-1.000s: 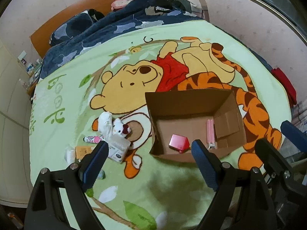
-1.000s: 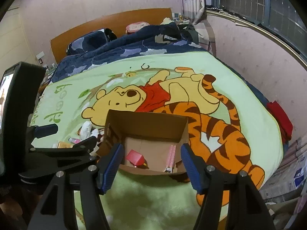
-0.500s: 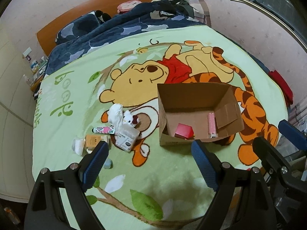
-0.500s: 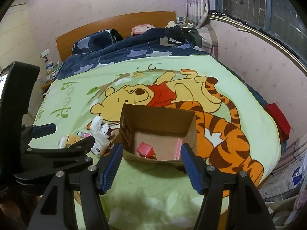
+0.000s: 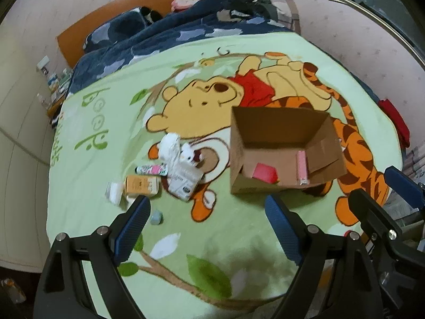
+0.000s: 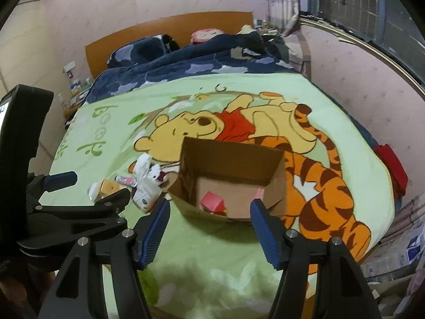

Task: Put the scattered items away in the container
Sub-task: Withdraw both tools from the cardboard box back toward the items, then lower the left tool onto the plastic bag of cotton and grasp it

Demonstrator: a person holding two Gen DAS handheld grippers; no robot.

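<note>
Box: cardboard box [image 5: 268, 133] sits ahead of both grippers, mouth up.
Left gripper [image 5: 207, 210]: jaws apart, empty.
Right gripper [image 6: 209, 214]: jaws apart, empty.
Pink tube [image 5: 302, 163]: inside the box, long axis pointing away.

matt cardboard box [image 5: 276, 133] on fleecy cloth blanket [image 5: 106, 122].

A bed [image 5: 79, 212] fills both views, spread with a green cartoon blanket [image 5: 239, 239]; a dark blue quilt [image 5: 164, 34] lies bunched at its upper end. An open cardboard box [image 5: 255, 186] sits on the blanket right of centre. Left of the box lies a loose cluster: a white plush [image 5: 190, 152], a white pouch [image 5: 183, 183], a pink tube [image 5: 151, 169], an orange carton [image 5: 140, 184], a white packet [image 5: 114, 192] and a small grey-blue cap [image 5: 156, 216] just below them.
</note>
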